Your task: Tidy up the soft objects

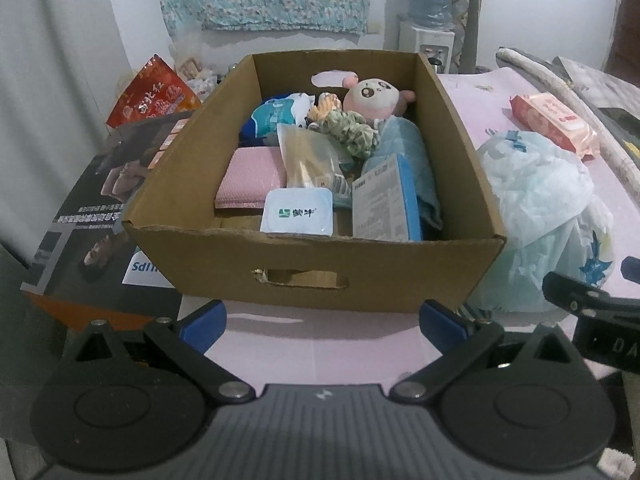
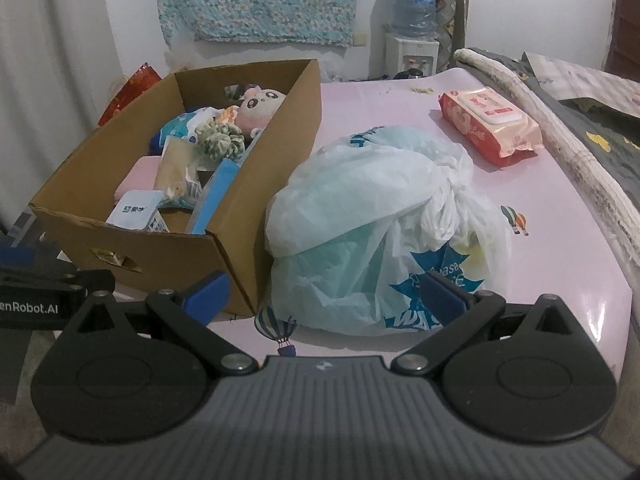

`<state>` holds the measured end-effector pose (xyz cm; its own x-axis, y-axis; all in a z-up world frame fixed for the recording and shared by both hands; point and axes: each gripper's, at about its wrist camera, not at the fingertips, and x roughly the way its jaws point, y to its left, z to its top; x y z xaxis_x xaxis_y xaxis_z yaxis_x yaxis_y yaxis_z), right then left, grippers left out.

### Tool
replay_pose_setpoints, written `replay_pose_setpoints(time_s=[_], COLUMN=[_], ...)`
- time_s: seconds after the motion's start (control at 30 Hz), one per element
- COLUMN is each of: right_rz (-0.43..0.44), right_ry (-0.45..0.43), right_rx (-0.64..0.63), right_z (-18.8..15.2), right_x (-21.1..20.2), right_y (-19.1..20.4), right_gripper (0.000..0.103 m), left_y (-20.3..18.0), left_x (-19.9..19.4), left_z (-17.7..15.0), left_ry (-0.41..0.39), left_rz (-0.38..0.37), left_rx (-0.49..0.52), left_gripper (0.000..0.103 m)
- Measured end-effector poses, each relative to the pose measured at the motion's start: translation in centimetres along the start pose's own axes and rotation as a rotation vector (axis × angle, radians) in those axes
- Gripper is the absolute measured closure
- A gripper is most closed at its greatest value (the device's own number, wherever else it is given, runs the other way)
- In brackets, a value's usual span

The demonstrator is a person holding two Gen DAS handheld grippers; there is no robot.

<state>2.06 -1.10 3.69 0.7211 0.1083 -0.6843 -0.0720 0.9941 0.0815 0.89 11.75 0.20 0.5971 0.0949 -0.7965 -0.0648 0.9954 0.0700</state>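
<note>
An open cardboard box [image 1: 320, 264] [image 2: 160, 248] stands on the pink mat. Inside lie a pink plush toy [image 1: 374, 98] [image 2: 260, 108], a green scrunchie [image 1: 352, 132] [image 2: 220, 140], a folded pink cloth [image 1: 252, 180], a blue towel [image 1: 404, 140], a blue-and-white carton [image 1: 388, 200] and a white yoghurt pack [image 1: 298, 212] [image 2: 136, 212]. A knotted white plastic bag [image 2: 380, 220] [image 1: 536, 208] sits right of the box. A pink wet-wipes pack [image 2: 488, 124] [image 1: 556, 120] lies further back. My left gripper [image 1: 322, 324] is open in front of the box. My right gripper [image 2: 326, 300] is open before the bag.
A dark printed carton [image 1: 100, 216] lies left of the box, with a red snack bag [image 1: 152, 96] behind it. A rolled bedding edge [image 2: 560, 148] borders the mat on the right. A water dispenser [image 2: 412, 24] stands against the far wall.
</note>
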Motion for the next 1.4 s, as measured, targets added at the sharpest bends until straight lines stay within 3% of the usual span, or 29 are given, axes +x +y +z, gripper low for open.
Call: replay_pose_setpoints(time_s=[1.4], right_rz=[0.01], right_ry=[0.028], right_rx=[-0.006], right_z=[-0.17], right_x=[0.66], right_y=[0.73], right_gripper=[0.001], left_y=[0.93], left_x=[0.63], left_z=[-0.54], left_ry=[0.035], left_rz=[0.001], left_rx=[-0.025], left_gripper=[0.0])
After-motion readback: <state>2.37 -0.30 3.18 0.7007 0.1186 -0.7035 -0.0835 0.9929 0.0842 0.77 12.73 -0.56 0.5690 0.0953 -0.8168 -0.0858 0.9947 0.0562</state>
